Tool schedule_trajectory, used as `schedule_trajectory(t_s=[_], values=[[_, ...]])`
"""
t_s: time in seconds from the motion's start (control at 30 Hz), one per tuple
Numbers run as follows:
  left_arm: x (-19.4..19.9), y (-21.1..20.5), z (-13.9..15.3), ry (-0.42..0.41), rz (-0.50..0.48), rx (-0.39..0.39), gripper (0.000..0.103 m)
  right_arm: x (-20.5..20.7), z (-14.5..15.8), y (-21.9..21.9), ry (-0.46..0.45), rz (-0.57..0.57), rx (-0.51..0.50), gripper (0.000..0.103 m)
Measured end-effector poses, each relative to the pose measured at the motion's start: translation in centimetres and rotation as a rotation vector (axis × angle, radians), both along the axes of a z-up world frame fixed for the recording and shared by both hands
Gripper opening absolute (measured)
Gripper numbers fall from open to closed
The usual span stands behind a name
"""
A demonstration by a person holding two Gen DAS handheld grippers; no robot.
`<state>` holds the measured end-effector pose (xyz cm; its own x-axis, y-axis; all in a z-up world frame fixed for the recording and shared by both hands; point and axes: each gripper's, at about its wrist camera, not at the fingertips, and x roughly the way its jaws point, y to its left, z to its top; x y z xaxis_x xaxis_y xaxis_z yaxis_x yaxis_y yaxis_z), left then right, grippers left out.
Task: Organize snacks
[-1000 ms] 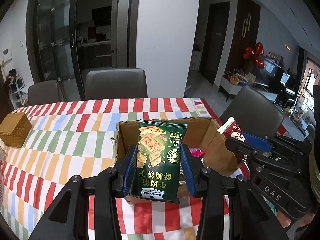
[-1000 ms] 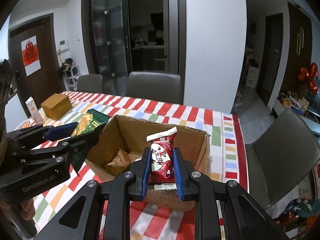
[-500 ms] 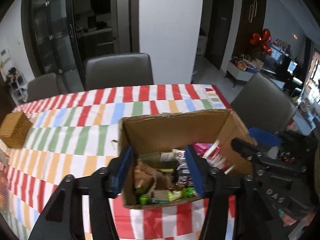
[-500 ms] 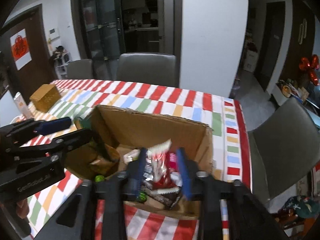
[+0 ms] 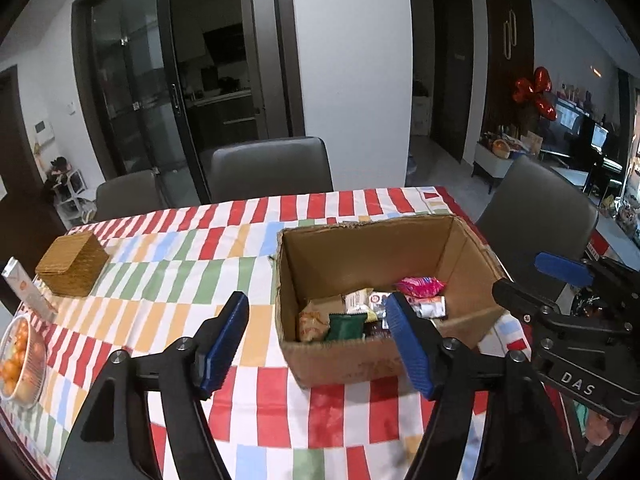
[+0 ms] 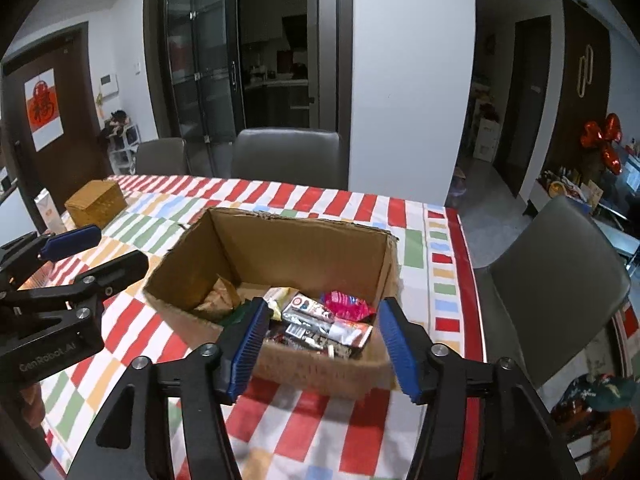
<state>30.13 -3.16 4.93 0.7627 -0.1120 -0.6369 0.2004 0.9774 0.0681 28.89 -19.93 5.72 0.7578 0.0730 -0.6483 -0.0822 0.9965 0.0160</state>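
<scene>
Striped tablecloth (image 5: 256, 392); cardboard box (image 5: 332, 256) (assorted wrappers).

Desk (image 5: 256, 396) covered with a red, green, blue and orange checked cloth. Directly on it: open cardboard box (image 5: 352, 364) holding snacks, woven basket (image 5: 72, 268) well apart at left, fruit bowl (image 5: 20, 360) at the left edge, carton (image 5: 24, 290) near the basket.

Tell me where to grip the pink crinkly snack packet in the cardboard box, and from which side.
Judging from both views, take the pink crinkly snack packet from above, across its narrow width. It lies flat on top of the other snacks, near the far right corner of the open-topped cardboard box, whose walls block any sideways approach. The right gripper, jaws open, is the closer one.
</scene>
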Motion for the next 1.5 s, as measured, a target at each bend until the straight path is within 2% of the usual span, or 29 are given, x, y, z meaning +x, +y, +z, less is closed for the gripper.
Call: schedule_trajectory(t_s=[0.33, 0.63, 0.93, 1.5], values=[[-7.4, 0.7, 0.2, -0.052, 0.000, -0.023, 0.087, -7.2, 1.2, -0.8, -0.094, -0.031, 0.021, 0.077], [-12.0, 1.0, 0.0, -0.095, 0.007, -0.043, 0.089, -12.8, 1.1, -0.7, -0.148, -0.049, 0.011, 0.081], [-14.4, 1.1, 0.0, -0.123, 0.011, -0.048, 0.094, -15.4, 0.5, -0.6, -0.156, -0.055, -0.009, 0.082], [-16.4, 1.6, -0.1, -0.158, 0.039, -0.051, 0.099, -16.8, -0.1, -0.1, -0.143, -0.046, -0.001, 0.082]])
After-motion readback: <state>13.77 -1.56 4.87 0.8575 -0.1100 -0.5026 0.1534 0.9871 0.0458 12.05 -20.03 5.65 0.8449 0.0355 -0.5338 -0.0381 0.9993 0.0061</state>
